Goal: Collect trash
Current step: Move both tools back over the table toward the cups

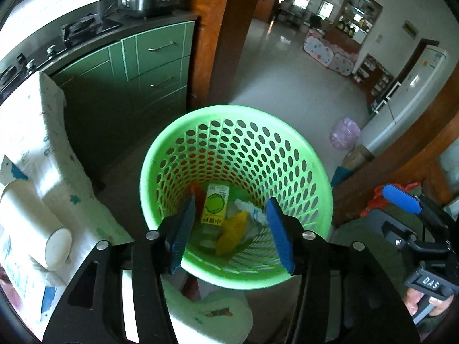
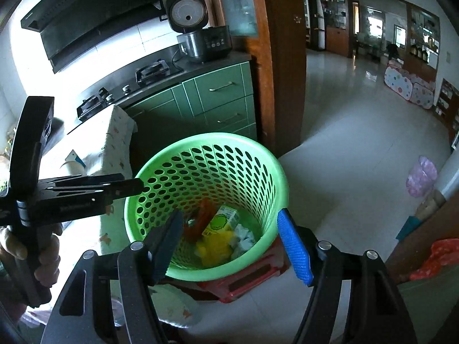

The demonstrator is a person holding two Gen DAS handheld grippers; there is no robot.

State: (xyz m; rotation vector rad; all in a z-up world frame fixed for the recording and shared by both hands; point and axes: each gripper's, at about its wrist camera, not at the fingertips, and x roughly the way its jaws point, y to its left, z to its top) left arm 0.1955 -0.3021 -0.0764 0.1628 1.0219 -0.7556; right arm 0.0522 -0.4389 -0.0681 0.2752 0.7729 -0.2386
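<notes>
My left gripper (image 1: 231,235) and right gripper (image 2: 231,246) both hang empty with fingers apart over the green perforated wastebasket (image 1: 287,154), where a drink carton (image 1: 214,206), yellow wrapper (image 1: 232,232) and crumpled tissue (image 1: 249,210) at twelve o'clock suggest collecting is mostly done.

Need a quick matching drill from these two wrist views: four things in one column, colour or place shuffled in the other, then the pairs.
Things:
1. basket
2. drink carton
3. rice cooker
4. stool

Descriptions:
A. red, under the basket
B. on the counter, lid up
C. green, perforated wall
D. lying inside the basket, among wrappers

Pairs: 1-C, 2-D, 3-B, 4-A
</notes>
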